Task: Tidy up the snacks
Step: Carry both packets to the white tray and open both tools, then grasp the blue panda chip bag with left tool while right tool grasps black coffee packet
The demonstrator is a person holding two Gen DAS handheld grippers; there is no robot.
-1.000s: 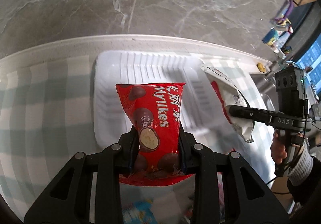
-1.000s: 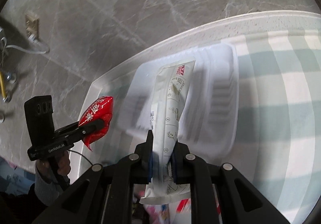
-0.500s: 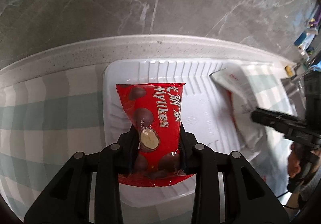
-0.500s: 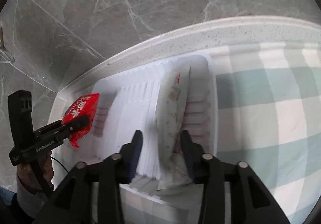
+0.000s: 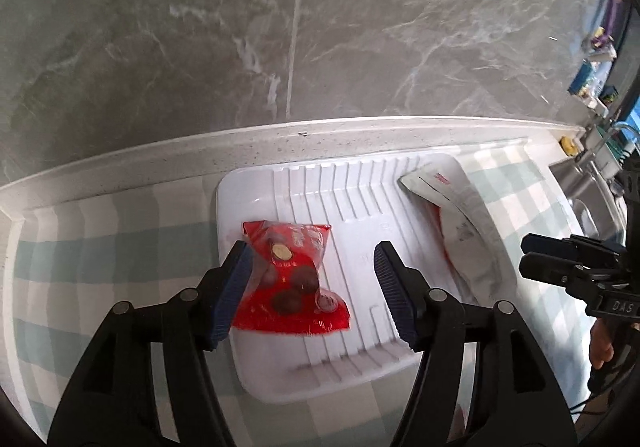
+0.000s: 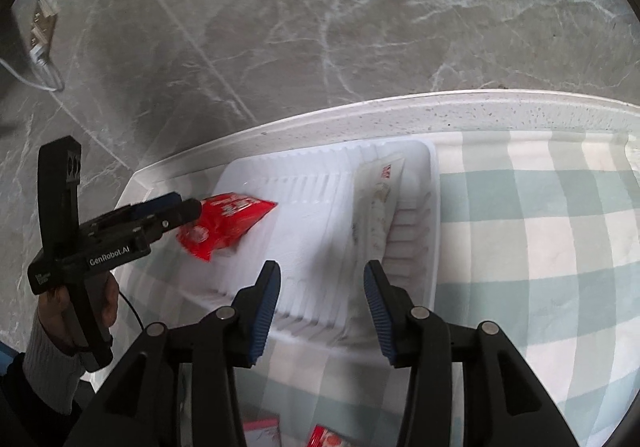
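Left tool (image 5: 310, 289) has just been opening, jaws apart, and the red snack bag (image 5: 294, 279) lies loose between them against the left pad, long axis running away from the tool, on the left half of the white tray (image 5: 352, 363). Right tool (image 6: 320, 309) also just opened, nothing clamped; the white packet (image 6: 374, 207) lies just ahead and slightly right, lengthwise along the tray's right wall. Both tools look free to back off along the checked counter (image 6: 540, 247).
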